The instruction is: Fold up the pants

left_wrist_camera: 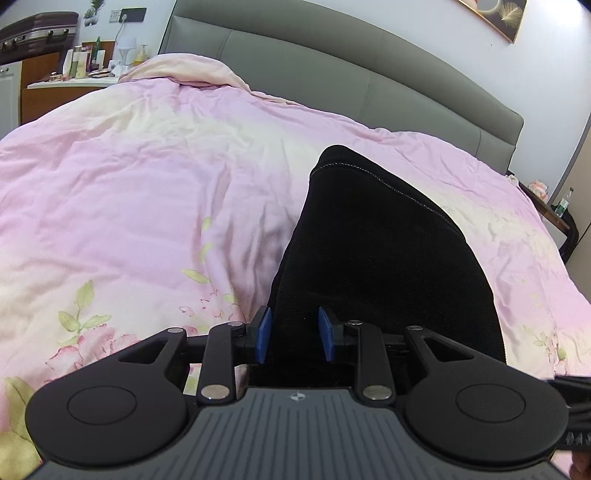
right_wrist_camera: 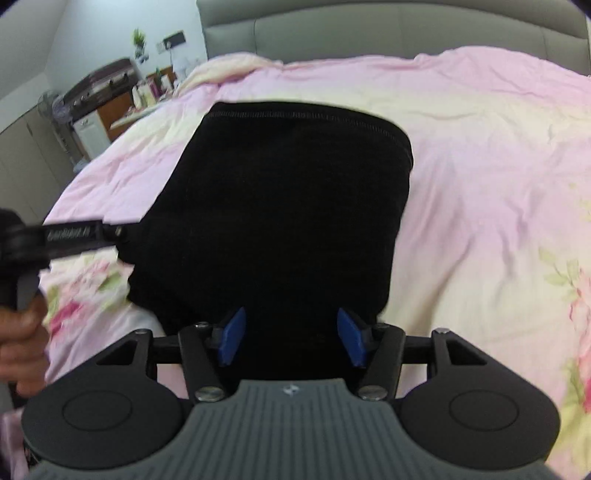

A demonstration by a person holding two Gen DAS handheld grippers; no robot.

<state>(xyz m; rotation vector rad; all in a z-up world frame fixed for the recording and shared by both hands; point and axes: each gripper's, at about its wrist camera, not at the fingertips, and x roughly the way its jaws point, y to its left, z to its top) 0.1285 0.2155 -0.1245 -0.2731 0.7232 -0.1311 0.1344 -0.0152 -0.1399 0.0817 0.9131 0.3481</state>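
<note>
On the duvet (right_wrist_camera: 480, 166), black pants (right_wrist_camera: 280, 206) hide their near edge.

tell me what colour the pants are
Black, with a line of light stitching along the far hem. The pants show best in the right wrist view, lying on the pink floral duvet.

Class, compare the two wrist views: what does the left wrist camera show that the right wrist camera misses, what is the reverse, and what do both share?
Only the left wrist view shows the framed picture on the wall and the bottle beside the bed.

Only the right wrist view shows the person's hand holding the left gripper, and a fan.

Both show the black pants on the pink floral duvet, the grey headboard, and open blue-padded jaws.
</note>
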